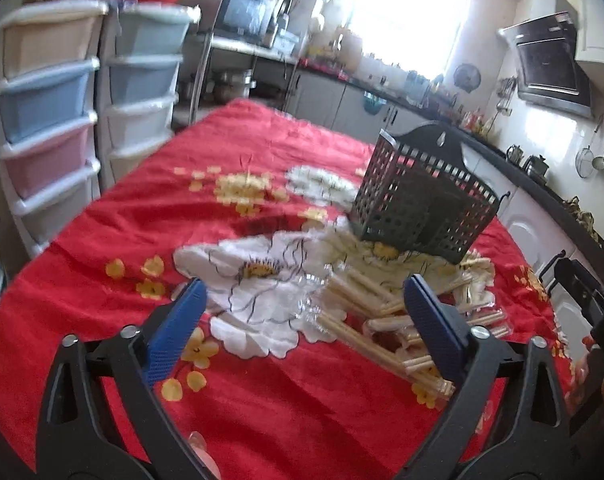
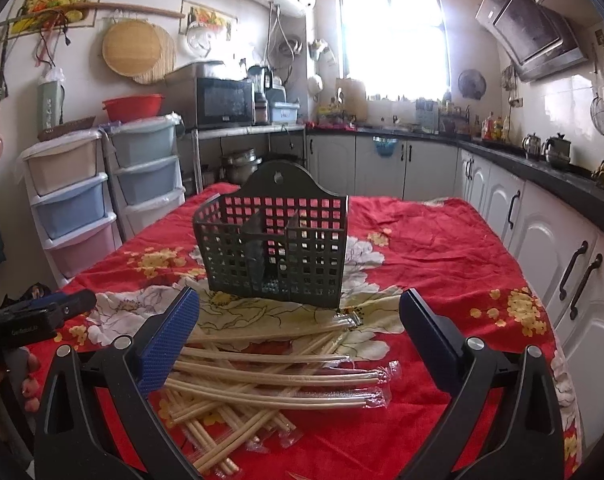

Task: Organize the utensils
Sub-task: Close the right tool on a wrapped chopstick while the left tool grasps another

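Note:
A pile of several wrapped wooden chopsticks [image 2: 270, 376] lies on the red flowered tablecloth [image 2: 442, 248], just in front of a dark perforated utensil basket [image 2: 274, 248] with inner dividers that stands upright. My right gripper [image 2: 300, 298] hovers open above the pile with nothing between its blue pads. In the left wrist view the basket [image 1: 422, 200] is to the right and the chopsticks [image 1: 366, 332] lie under the right finger. My left gripper [image 1: 304, 286] is open and empty over the cloth [image 1: 262, 420]. The left gripper's body [image 2: 42, 312] shows at the right wrist view's left edge.
Two stacks of pastel plastic drawers [image 2: 70, 200] stand past the table's left side. White kitchen cabinets [image 2: 542, 248] under a dark counter run along the right. A microwave [image 2: 222, 102] on a shelf and a bright window are at the back.

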Motion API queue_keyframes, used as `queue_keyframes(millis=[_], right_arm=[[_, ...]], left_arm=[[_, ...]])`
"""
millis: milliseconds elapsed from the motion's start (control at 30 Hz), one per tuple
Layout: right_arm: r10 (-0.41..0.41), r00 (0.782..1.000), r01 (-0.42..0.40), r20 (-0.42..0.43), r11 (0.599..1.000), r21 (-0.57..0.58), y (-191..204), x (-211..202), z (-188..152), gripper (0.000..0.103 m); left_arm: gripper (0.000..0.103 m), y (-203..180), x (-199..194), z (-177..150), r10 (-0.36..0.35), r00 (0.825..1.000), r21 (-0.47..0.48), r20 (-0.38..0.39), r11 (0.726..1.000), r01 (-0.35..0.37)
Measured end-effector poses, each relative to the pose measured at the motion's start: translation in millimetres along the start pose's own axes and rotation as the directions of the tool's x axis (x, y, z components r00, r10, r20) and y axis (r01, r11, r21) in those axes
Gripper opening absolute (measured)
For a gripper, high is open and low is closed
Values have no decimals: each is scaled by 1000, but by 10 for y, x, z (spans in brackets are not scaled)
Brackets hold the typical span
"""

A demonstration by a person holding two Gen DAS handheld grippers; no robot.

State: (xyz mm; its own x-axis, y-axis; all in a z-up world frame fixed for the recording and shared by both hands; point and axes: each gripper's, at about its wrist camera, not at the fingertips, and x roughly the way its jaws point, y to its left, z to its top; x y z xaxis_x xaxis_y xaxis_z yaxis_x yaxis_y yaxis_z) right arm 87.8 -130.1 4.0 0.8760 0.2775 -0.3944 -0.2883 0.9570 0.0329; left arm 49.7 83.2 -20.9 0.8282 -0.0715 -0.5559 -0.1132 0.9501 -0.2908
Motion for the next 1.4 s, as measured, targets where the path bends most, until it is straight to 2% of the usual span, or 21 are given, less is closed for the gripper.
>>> queue_keyframes(millis=[100,333,400,533,600,733,867,1033,1133,1200,1267,1400], right_arm=[[-9,999,9,-43,1000,-2,-26,130,24,97],[-22,991,26,-128,999,35,-199,422,19,95],[-21,988,29,-156,998,50,-256,503,13,90],[14,974,13,-226,993,116,-405,714,2,82],[24,967,15,-253,989,148,-477,804,-5,77],[65,941,6,-333,978,209,-624,1077,-55,68],[108,913,-1,-393,965,262,-725,1316,-142,59],[156,895,-14,-418,946,325,-804,1496,-201,50],[169,891,-11,-421,936,353,-858,1551,-218,40],[171,891,-8,-420,932,362,-889,1563,-228,23],[176,893,-11,-414,929,371,-908,1563,-230,13],[165,905,-12,-392,931,366,-909,1528,-209,5]], left_arm=[[71,23,99,-13,-11,998,-14,-60,1000,10],[55,33,325,-86,-116,978,-89,-175,991,101],[48,20,384,-94,-134,970,-99,-202,988,116],[44,14,502,-100,-172,954,-145,-247,980,140],[39,50,570,-110,-188,945,-183,-268,973,142],[34,129,692,-133,-220,928,-247,-301,958,147],[31,180,750,-111,-243,920,-279,-306,947,157],[30,178,816,-82,-247,918,-294,-310,943,155],[29,154,824,-85,-236,922,-276,-308,949,151],[26,148,828,-84,-227,924,-265,-309,953,145],[21,157,840,-83,-218,925,-263,-310,955,137],[14,196,868,-86,-209,927,-267,-312,955,126]])
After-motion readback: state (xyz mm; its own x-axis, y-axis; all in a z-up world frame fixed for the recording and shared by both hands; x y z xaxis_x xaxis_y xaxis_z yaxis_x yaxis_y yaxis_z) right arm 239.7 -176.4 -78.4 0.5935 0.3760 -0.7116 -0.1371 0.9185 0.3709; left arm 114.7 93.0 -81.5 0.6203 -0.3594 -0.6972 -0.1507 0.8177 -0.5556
